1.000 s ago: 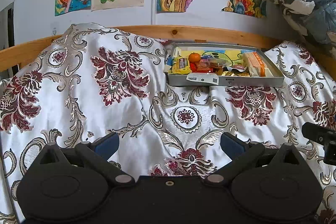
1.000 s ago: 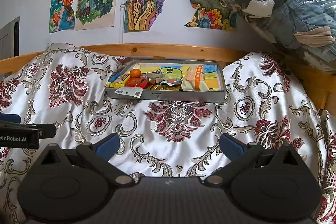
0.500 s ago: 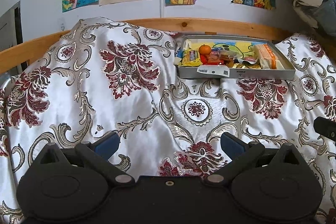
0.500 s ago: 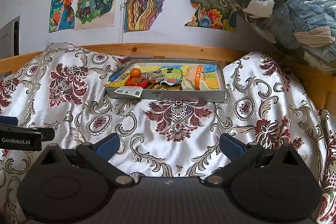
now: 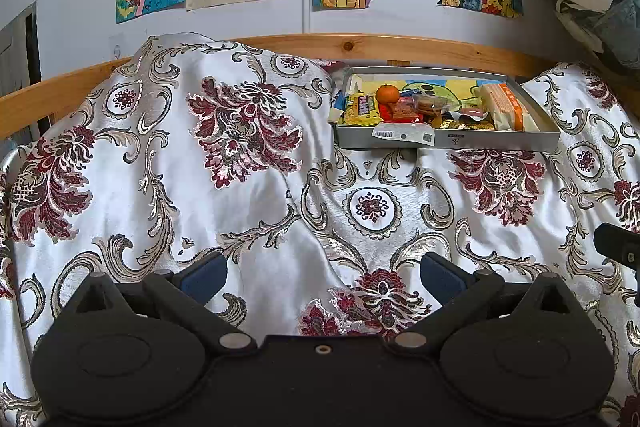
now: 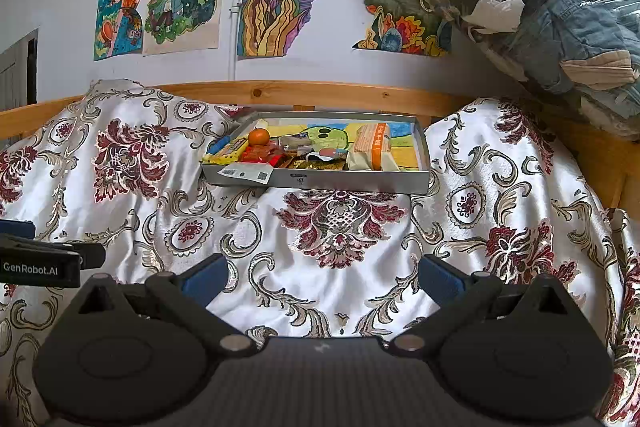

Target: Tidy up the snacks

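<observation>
Brocade bedspread (image 5: 248, 187) is carrying the snack tray (image 5: 444, 139) (crowded leftward); both tools, left tool (image 5: 322, 273) and right tool (image 6: 322, 273), are being held wide, empty, well apart from it

Both views are evenly lit by soft daylight; sheen is seen on the satin bedspread (image 5: 280, 195). Edges are bent and darkened by fisheye distortion; focus is sharp.

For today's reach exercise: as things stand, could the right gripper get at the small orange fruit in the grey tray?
Probably yes. The right gripper is open and empty, only bare patterned bedspread lies before the tray, and the orange sits uncovered on top near the tray's left end.
</observation>
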`<state>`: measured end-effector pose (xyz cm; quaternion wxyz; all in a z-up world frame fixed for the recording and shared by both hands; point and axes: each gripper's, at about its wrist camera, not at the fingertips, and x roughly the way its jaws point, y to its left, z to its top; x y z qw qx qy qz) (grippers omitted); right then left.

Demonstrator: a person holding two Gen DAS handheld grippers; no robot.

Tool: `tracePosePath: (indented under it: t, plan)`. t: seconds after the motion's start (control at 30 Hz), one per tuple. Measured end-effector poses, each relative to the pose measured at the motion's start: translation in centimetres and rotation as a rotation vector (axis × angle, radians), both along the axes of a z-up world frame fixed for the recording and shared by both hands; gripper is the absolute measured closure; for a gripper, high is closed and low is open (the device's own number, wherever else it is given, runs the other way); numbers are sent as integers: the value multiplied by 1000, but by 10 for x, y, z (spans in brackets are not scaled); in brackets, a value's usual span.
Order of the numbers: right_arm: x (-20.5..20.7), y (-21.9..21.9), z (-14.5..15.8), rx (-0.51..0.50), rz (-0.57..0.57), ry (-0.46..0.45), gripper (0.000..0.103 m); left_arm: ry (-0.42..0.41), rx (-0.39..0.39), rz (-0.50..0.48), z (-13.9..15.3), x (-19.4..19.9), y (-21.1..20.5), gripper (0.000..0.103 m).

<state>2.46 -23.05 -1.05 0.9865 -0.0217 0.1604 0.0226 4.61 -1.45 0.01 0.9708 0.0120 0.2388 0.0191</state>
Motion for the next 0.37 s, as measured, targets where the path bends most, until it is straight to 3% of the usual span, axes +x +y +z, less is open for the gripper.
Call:
tracePosePath:
  t: [0.37]
  plan:
    - [0,1,-1,0,1,2,0,2,-1,6,0,0,0,1]
